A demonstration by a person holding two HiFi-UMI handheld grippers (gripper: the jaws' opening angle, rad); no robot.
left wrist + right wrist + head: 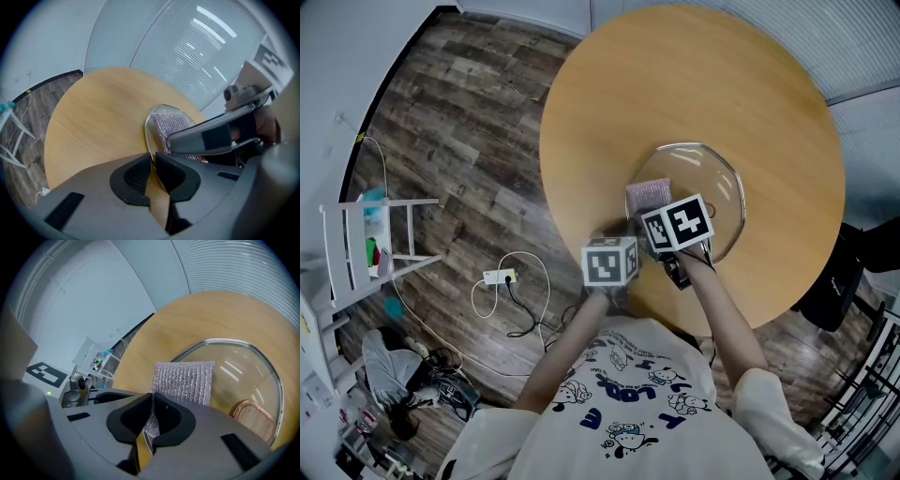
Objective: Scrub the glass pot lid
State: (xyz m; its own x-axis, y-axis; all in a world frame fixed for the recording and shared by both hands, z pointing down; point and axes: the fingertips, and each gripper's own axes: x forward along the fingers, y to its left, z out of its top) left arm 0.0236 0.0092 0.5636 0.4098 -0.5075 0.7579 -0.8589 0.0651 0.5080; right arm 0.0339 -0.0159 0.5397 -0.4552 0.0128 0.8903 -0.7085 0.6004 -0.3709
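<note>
The glass pot lid (703, 187) lies on the round wooden table (609, 103), its copper-coloured knob (251, 415) showing in the right gripper view. My left gripper (151, 161) is shut on the lid's metal rim (146, 133) at the near left side. My right gripper (152, 404) is shut on a silver scrubbing cloth (185, 378), which lies flat over the lid's near part. In the head view both grippers sit close together at the lid's near edge, left gripper (623, 239) beside right gripper (661, 214), with the cloth (648, 194) sticking out beyond them.
The table edge runs just below the grippers. On the floor to the left lie a white power strip (499, 277) with its cable, a white rack (370, 239) and a heap of clothing (394, 375). A dark chair (834, 291) stands at the right.
</note>
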